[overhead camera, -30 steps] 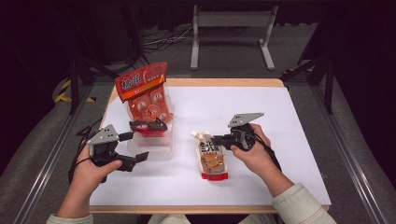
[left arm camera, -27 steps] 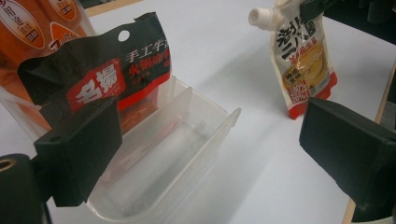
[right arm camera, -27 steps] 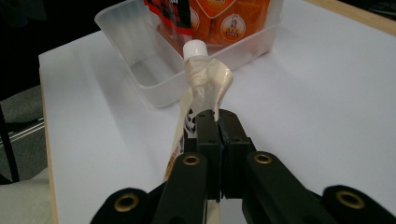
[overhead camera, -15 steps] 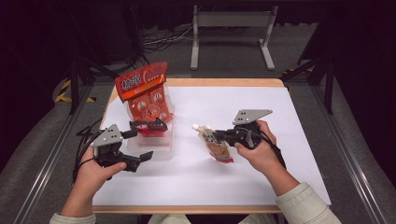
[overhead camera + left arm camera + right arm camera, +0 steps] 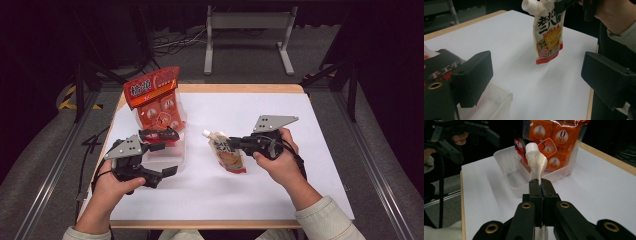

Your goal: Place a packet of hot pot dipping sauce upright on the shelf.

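A cream spouted sauce pouch (image 5: 227, 156) hangs tilted just above the white table, with my right gripper (image 5: 236, 143) shut on its top edge beside the white cap (image 5: 533, 147). In the right gripper view the jaws (image 5: 540, 185) pinch the pouch's upper seam. My left gripper (image 5: 167, 159) is open at the front of a clear plastic container (image 5: 183, 150). Its jaws have just been closing a little, with nothing between them. In the left gripper view the pouch (image 5: 549, 37) hangs ahead between the wide jaws (image 5: 541, 80).
An orange snack bag (image 5: 155, 100) stands in the container's far end, and a small black and red packet (image 5: 159, 135) lies in it near the left gripper. The white table sheet (image 5: 300, 200) reaches the wooden edge. Dark floor and metal frames surround the table.
The right gripper has lifted the pouch from lying flat on the table until it hangs above it. The left gripper has shifted slightly beside the container.
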`<state>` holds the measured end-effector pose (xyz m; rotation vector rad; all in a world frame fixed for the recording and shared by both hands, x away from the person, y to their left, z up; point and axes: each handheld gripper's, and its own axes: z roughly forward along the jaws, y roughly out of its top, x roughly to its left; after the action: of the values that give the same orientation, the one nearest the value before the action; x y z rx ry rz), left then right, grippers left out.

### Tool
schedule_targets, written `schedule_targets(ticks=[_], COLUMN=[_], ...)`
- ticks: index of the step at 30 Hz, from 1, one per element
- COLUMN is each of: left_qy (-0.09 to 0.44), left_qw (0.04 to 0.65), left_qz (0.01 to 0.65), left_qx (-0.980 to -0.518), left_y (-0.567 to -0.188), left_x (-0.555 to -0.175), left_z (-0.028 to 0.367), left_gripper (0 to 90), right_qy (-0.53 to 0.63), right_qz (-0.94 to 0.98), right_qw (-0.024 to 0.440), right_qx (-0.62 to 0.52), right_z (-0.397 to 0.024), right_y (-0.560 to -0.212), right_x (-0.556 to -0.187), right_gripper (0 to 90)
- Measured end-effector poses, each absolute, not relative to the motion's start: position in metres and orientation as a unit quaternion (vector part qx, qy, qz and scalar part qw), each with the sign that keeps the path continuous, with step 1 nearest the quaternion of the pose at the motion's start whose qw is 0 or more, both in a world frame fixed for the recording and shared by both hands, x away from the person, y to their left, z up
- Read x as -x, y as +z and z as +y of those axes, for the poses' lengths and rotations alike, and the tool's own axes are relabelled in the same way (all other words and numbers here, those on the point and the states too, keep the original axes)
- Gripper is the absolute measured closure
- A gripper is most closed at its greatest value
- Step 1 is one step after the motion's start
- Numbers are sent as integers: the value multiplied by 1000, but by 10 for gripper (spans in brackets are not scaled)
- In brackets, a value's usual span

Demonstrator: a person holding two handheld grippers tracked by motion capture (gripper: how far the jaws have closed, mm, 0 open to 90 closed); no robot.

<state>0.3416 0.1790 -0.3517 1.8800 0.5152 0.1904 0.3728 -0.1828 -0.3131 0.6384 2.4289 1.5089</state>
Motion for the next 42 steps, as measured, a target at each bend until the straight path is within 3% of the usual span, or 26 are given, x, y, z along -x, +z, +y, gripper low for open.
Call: schedule_targets(ticks=[15, 31, 40, 42], left_qy=[76, 73, 46, 42], left_qw=[542, 547, 560, 562], left_qz=[195, 166, 145, 138], left_qx=[-814, -817, -814, -815], left_y=[-361, -364, -366, -366], left_x=[-346, -346, -347, -347], left_z=[141, 124, 120, 119], left_gripper=[134, 176, 306, 389], right_qy=[529, 536, 548, 550], right_qz=[824, 830, 825, 824], right_qw=[88, 66, 56, 56], right_qx=[-181, -142, -125, -124], right_z=[-166, -147, -141, -139], right_y=[-304, -303, -303, -304], right_x=[-360, -351, -349, -349], right_gripper=[893, 892, 891, 891])
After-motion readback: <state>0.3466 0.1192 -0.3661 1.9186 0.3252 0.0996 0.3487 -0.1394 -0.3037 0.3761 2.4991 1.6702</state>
